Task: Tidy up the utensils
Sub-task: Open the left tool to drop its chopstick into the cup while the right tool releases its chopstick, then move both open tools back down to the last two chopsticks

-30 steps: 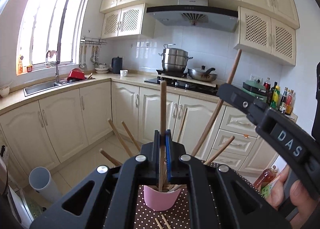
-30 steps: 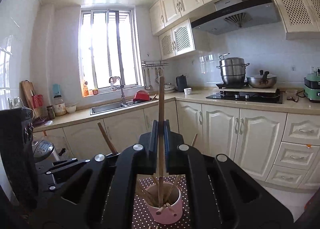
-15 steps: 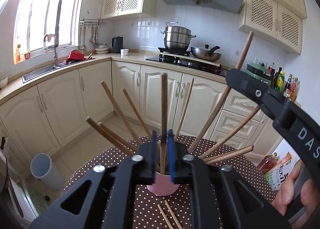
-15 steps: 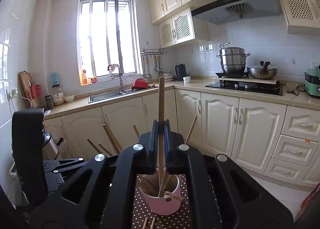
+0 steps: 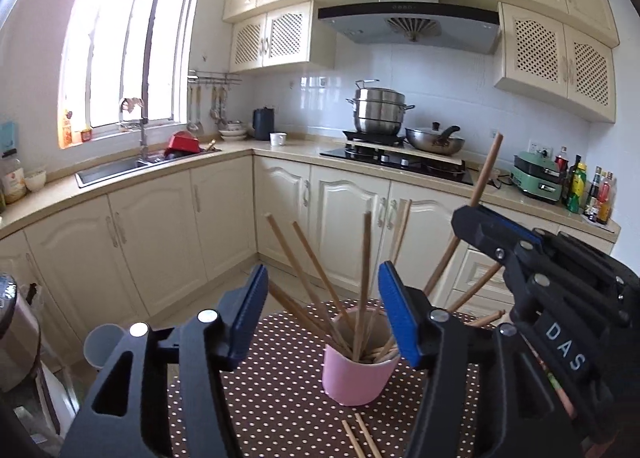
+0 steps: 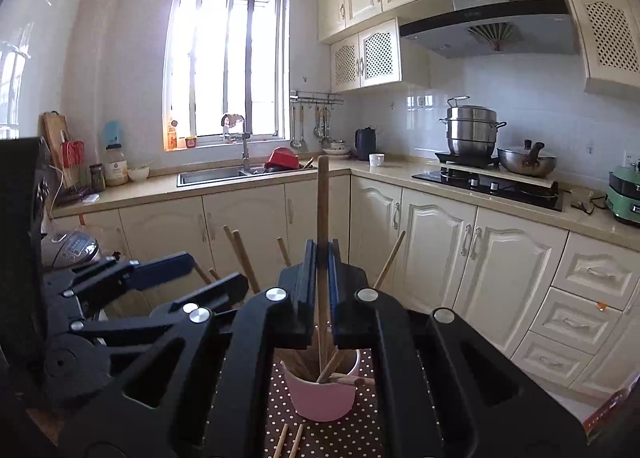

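Over the pink cup (image 6: 322, 394) on the dotted tabletop (image 5: 280, 390), the right tongs (image 6: 322, 278) pinch one upright chopstick (image 6: 322, 218), its tip down among the crowded sticks; a snag there could tip the cup. Beside the cup, the left tongs (image 5: 322, 314) hang spread and empty. Loose chopsticks (image 5: 358, 438) near the cup are cut off by the frame.

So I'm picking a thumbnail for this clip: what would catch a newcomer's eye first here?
First, the pink cup on the brown polka-dot tablecloth, bristling with wooden chopsticks that fan outward. Next, the right gripper directly above the cup, shut on one upright chopstick, beside the left gripper, whose blue-padded jaws stand wide open. Two loose chopsticks lie on the cloth in front of the cup.
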Tool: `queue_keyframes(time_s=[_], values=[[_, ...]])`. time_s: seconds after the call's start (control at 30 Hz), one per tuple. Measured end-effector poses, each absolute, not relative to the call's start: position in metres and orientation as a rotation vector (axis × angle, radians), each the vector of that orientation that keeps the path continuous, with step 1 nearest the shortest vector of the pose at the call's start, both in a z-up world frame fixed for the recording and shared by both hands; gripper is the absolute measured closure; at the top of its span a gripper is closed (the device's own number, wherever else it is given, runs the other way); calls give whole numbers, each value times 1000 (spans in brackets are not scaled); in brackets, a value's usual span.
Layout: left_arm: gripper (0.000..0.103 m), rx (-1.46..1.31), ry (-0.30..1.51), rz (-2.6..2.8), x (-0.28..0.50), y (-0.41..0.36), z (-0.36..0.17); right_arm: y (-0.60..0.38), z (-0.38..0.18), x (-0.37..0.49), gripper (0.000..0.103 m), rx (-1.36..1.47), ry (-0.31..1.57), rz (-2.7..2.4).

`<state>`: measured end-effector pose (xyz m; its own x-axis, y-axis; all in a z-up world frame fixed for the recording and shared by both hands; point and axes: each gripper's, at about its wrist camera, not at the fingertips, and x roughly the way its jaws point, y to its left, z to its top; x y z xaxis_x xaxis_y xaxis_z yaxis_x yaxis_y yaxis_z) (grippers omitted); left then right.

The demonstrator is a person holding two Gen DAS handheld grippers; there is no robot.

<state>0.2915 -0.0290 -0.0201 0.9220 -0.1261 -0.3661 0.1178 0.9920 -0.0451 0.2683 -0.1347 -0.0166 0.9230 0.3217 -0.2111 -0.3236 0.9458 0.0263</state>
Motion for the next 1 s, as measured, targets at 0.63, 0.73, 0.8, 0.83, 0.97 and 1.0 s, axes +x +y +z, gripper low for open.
queue_keyframes(time_s=[0.63, 0.73, 0.8, 0.83, 0.97, 1.0], values=[[42, -49, 377, -60, 274, 5, -9, -118, -28, 277, 95, -47, 360, 366], [42, -46, 379, -50, 269, 10, -9, -113, -34, 280, 95, -64, 389, 355], [42, -46, 383, -46, 267, 13, -8, -113, -38, 283, 94, -56, 421, 354], [42, -45, 384, -45, 266, 14, -7, -112, -41, 284, 94, -53, 435, 355], [41, -42, 390, -47, 262, 16, -5, -116, -37, 277, 83, -35, 418, 344], [41, -40, 385, -44, 260, 17, -3, -117, -34, 275, 65, -30, 412, 342]])
